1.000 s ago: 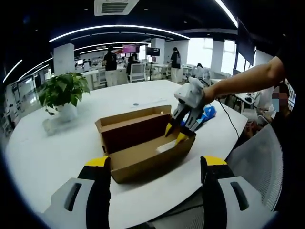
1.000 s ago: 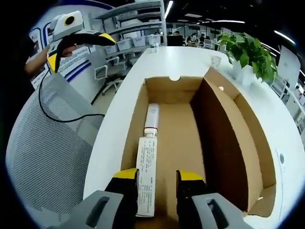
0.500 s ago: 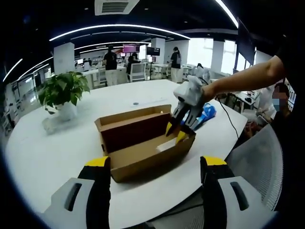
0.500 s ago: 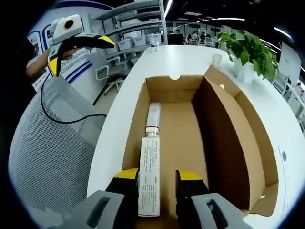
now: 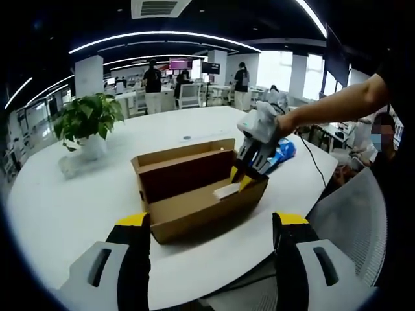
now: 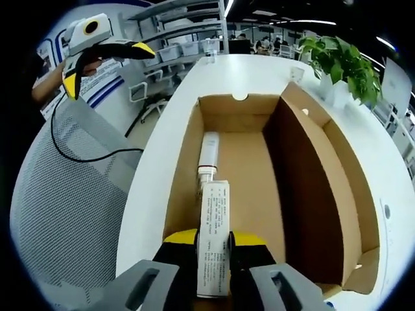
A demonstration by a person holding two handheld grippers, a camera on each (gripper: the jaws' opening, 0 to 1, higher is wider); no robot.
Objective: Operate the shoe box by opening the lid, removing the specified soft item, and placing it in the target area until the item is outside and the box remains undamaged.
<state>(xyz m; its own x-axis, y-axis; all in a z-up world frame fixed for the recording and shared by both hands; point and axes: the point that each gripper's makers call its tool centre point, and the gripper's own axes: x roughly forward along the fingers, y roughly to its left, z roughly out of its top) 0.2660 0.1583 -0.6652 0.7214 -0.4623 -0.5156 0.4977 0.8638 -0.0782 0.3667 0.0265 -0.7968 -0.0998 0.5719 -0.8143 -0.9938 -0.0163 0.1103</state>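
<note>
Pinching flat white tube [image 6: 214, 249], right gripper [image 6: 214, 243], brown cardboard box [image 6: 311, 194]

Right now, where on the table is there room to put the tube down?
The widest bare patch of table lies between the box and the plant. There is more bare top behind the box toward the far edge. It is crowded at the box's right end, where the right claw holds the tube beside a blue thing.

My left gripper [image 5: 211, 228] and right gripper [image 6: 214, 245]: grey bodies, black jaws, yellow tips; a black cable [image 6: 78, 155] trails from one.
</note>
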